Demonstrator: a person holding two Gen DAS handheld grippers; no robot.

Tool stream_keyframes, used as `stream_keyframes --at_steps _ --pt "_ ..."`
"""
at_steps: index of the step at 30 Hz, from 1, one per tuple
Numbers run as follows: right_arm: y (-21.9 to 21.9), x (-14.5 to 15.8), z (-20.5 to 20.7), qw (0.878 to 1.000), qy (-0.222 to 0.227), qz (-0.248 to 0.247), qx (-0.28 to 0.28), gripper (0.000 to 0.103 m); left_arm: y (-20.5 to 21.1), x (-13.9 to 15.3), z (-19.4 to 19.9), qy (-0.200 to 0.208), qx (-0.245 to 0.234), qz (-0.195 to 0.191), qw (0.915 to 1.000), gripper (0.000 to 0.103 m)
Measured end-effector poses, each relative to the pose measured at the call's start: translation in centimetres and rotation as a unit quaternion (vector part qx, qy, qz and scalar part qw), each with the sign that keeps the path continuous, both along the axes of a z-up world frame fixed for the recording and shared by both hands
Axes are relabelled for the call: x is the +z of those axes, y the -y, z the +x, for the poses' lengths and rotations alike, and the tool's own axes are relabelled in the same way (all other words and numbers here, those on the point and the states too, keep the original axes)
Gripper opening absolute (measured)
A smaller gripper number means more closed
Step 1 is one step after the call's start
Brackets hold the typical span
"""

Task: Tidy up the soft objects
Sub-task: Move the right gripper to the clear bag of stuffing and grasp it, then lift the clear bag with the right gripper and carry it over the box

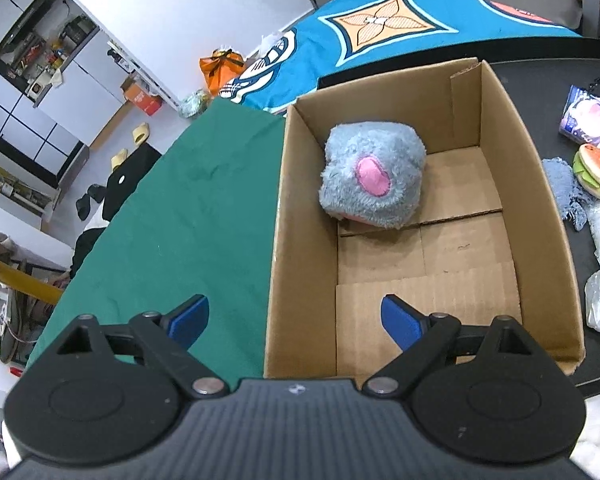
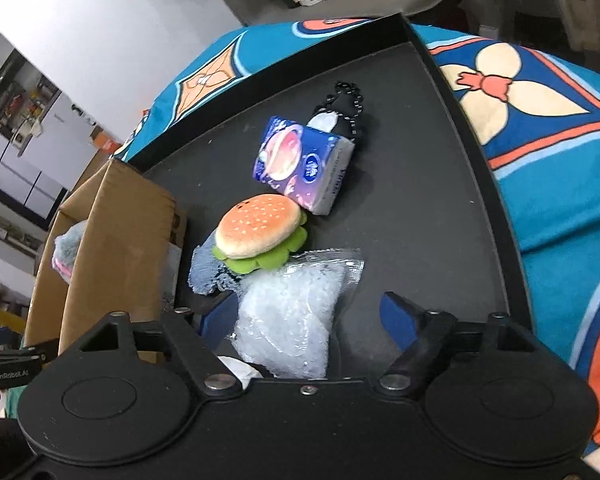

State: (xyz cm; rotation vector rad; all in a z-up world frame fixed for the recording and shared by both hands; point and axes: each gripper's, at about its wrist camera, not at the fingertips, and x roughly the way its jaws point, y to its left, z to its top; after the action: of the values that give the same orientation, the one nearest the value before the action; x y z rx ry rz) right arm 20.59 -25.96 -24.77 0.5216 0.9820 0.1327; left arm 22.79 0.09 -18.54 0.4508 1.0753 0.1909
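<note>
Jaws of our left gripper (image 1: pixel 295 322) stand wide apart with nothing between them, above the near end of the cardboard box (image 1: pixel 548 216). Our right gripper (image 2: pixel 306 318) straddles the clear plastic bag (image 2: pixel 296 312) on the black tray (image 2: pixel 440 208), one pad touching it and the other clear. Farther off lie the burger plush (image 2: pixel 258 236) and tissue pack (image 2: pixel 300 168); the grey plush (image 1: pixel 372 174) sits inside the box.
</note>
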Motion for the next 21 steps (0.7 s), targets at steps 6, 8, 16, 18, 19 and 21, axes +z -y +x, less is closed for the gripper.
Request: stream_keyframes --at_steps 6,8,16,18,19,21 --pt "-1.6 -0.1 0.0 0.998 0.006 -0.032 0.049 0.036 0.2 -0.2 0.4 -0.009 -0.001 0.002 1.0000 0.092" --pt "-1.2 -0.2 -0.1 0.999 0.003 -0.030 0.041 0.029 0.1 -0.2 0.5 -0.013 0.002 -0.003 0.9999 0.092" --pt "-0.1 0.7 -1.1 0.999 0.011 -0.046 0.025 0.021 -0.1 0.0 0.4 -0.016 0.007 -0.011 0.9998 0.092" --pt "0.0 0.8 -1.3 0.998 0.010 -0.050 0.022 0.021 0.0 0.1 0.2 -0.014 0.005 -0.010 0.9998 0.092" --pt "0.1 0.9 -1.4 0.999 0.010 -0.050 0.020 0.021 0.0 0.2 0.2 -0.012 0.004 -0.012 0.9998 0.092" --pt "0.4 1.2 -1.6 0.999 0.011 -0.046 0.012 0.021 -0.1 0.3 0.1 -0.009 0.006 -0.017 0.9998 0.092"
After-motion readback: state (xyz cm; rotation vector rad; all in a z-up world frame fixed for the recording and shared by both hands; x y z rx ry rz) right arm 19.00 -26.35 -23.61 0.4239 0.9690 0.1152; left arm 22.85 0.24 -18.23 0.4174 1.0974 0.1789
